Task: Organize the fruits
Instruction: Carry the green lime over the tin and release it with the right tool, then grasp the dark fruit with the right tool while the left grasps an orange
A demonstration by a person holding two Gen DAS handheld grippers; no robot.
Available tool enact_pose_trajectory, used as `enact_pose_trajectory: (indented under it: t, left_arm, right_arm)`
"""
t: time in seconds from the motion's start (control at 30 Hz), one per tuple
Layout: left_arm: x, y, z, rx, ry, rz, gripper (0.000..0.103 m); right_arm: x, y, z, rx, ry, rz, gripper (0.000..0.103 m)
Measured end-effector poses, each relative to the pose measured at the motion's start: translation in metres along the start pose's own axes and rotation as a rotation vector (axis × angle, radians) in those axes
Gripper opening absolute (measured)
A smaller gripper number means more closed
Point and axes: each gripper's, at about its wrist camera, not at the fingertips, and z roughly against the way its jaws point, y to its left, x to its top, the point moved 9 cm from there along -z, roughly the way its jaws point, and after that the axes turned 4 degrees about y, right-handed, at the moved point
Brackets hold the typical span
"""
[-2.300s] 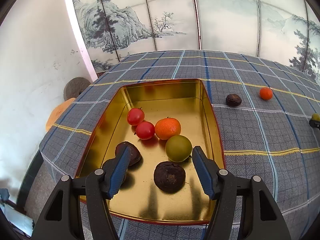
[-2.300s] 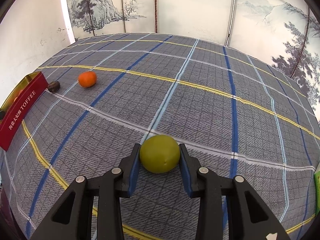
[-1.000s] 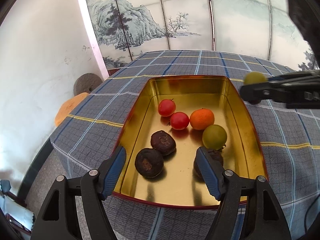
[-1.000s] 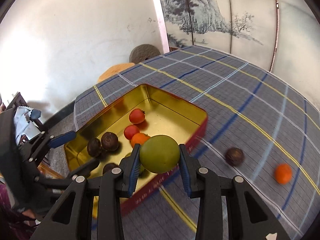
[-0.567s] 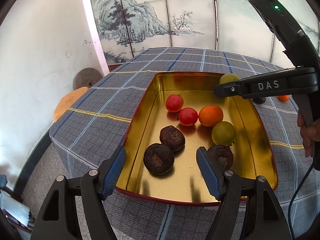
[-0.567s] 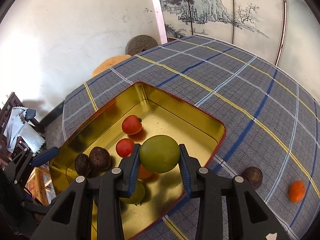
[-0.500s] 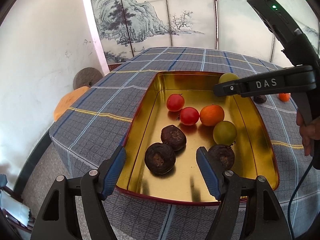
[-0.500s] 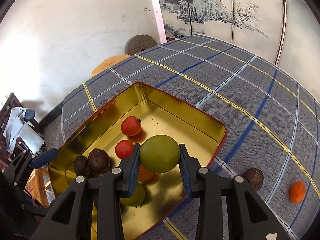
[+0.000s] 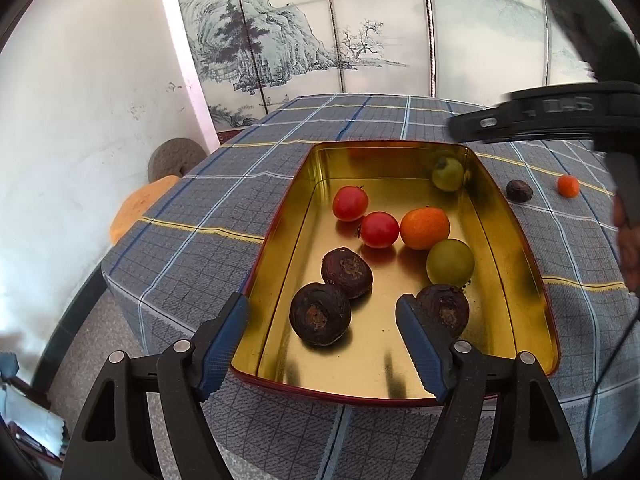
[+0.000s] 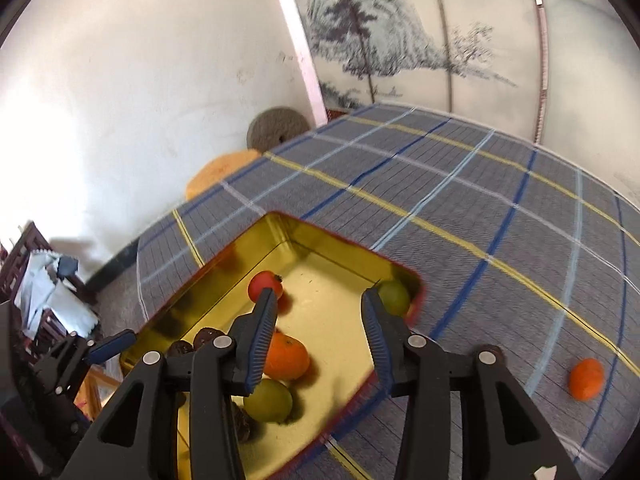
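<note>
Counting the fruits inside the gold tin (image 9: 280,236), 8 are seen from the left wrist view: 2 red tomatoes (image 9: 350,203), 1 orange mandarin (image 9: 425,227), 2 green fruits and 3 dark wrinkled fruits (image 9: 320,314). The first green fruit (image 9: 450,262) is set beside the mandarin; the second green fruit (image 9: 447,174) is found in the tin's far right corner, and whether it has settled there is hard to judge because the right wrist view is blurred. On the plaid tablecloth (image 9: 400,120) outside the tin, 2 more fruits are left: 1 dark fruit (image 9: 519,191) and 1 small orange (image 9: 568,185), near each other and well apart from the tin's right wall.

The right gripper (image 10: 318,304) is held above the tin with its jaws opening and nothing is pinched between them; the second green fruit is seen just past its right finger. The left gripper (image 9: 322,322) is held at the tin's near edge, jaws spread and opening, with nothing gripped.

Beyond the table's left corner, a round stone disc (image 9: 174,158) and an orange cushion (image 9: 138,206) are seen by the white wall. A painted landscape screen (image 9: 280,40) is set behind the table.
</note>
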Motion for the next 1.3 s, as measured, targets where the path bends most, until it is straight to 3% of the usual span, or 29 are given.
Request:
enact_pose_trajectory:
  t: [0.17,0.27,0.37,0.57,0.63,0.8,0.87,0.9,0.97,1.03,1.13,1.3]
  left_arm:
    - [0.001,0.000,0.002,-0.003,-0.001,0.002,0.078]
    - [0.002,-0.003,0.003,-0.010,-0.001,-0.003,0.078]
    - [0.003,-0.010,0.006,-0.023,-0.006,-0.015,0.078]
    - [0.008,-0.029,0.014,-0.042,-0.020,-0.071,0.078]
    - [0.010,-0.033,0.017,-0.054,-0.023,-0.079,0.078]
    - [0.018,-0.047,0.021,-0.078,-0.020,-0.104,0.078]
    - [0.021,-0.054,0.022,-0.075,-0.020,-0.125,0.078]
    - [0.023,-0.057,0.022,-0.072,-0.019,-0.134,0.078]
    - [0.027,-0.063,0.022,-0.069,-0.016,-0.154,0.078]
    - [0.031,-0.070,0.024,-0.073,-0.014,-0.169,0.078]
    - [0.041,-0.085,0.031,-0.112,-0.022,-0.186,0.078]
    - [0.063,-0.142,0.041,-0.225,-0.023,-0.238,0.078]
  right_arm:
    - [-0.033,-0.038,0.039,-0.089,-0.063,-0.032,0.051]
    - [-0.060,-0.069,0.044,-0.173,-0.026,-0.044,0.051]
    - [-0.075,-0.093,0.043,-0.199,0.004,-0.080,0.051]
    - [-0.072,-0.120,0.022,-0.226,0.042,-0.085,0.051]
    - [-0.068,-0.119,0.014,-0.219,0.049,-0.075,0.057]
    - [-0.052,-0.112,-0.015,-0.207,0.065,-0.005,0.057]
    - [-0.048,-0.111,-0.028,-0.223,0.090,0.029,0.050]
    - [-0.050,-0.111,-0.037,-0.211,0.120,0.041,0.033]
    - [-0.052,-0.109,-0.038,-0.198,0.135,0.057,0.032]
    - [-0.056,-0.111,-0.025,-0.186,0.118,0.028,0.031]
    - [-0.074,-0.129,0.034,-0.178,0.008,-0.055,0.031]
    - [-0.143,-0.228,0.129,-0.387,-0.049,-0.242,0.032]
